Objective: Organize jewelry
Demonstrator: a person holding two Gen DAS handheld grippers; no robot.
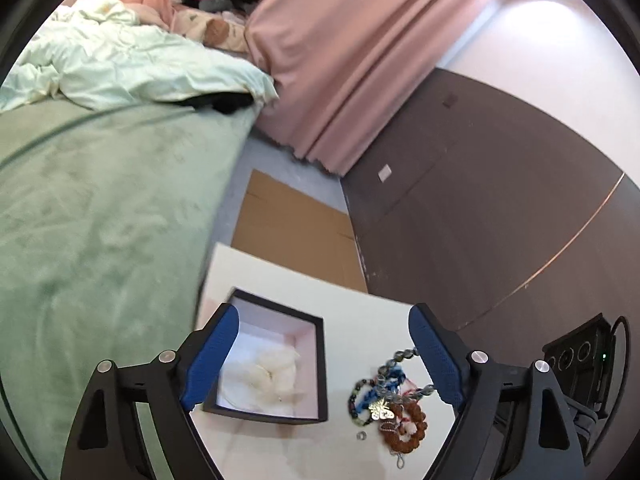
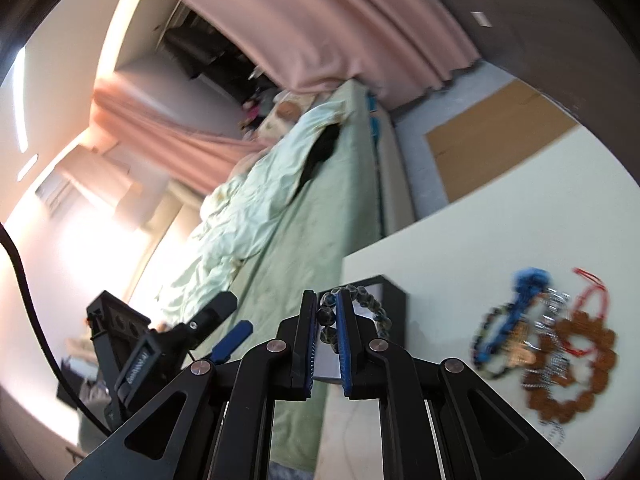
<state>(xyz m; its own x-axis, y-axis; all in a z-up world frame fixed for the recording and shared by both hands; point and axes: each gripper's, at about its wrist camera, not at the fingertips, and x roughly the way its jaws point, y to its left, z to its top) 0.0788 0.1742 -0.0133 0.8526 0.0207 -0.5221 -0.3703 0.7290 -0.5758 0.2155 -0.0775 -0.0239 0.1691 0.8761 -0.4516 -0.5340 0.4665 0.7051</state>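
- Left wrist view: the left gripper point(image 1: 324, 354) hangs over a white table point(image 1: 360, 312), its blue ribbed pads spread wide with nothing between them.
- Under its left finger sits a black box point(image 1: 316, 364), square and shallow, pale pink inside, with crumpled white tissue point(image 1: 264, 380) on its floor.
- Just right of the box lies the jewelry pile point(image 1: 384, 404): a dark beaded bracelet, blue cord, a silvery charm and a rust-brown knobbly ring of beads, all tangled together. A small metal ring point(image 1: 361, 436) lies apart at the pile's near edge.
- Beyond the table: a flat sheet of cardboard point(image 1: 288, 224) on the grey floor, a bed point(image 1: 100, 208) with a soft green cover and a rumpled pale duvet, pink curtains point(image 1: 352, 52) in long folds, and a dark brown wall panel point(image 1: 500, 200).
- Right wrist view: the right gripper point(image 2: 326, 312) is nearly closed, pinching a grey bead bracelet point(image 2: 368, 300) whose round glossy beads loop over the black box's corner.
- The remaining pile is blurred at the right on the table; the other gripper's body shows at lower left.
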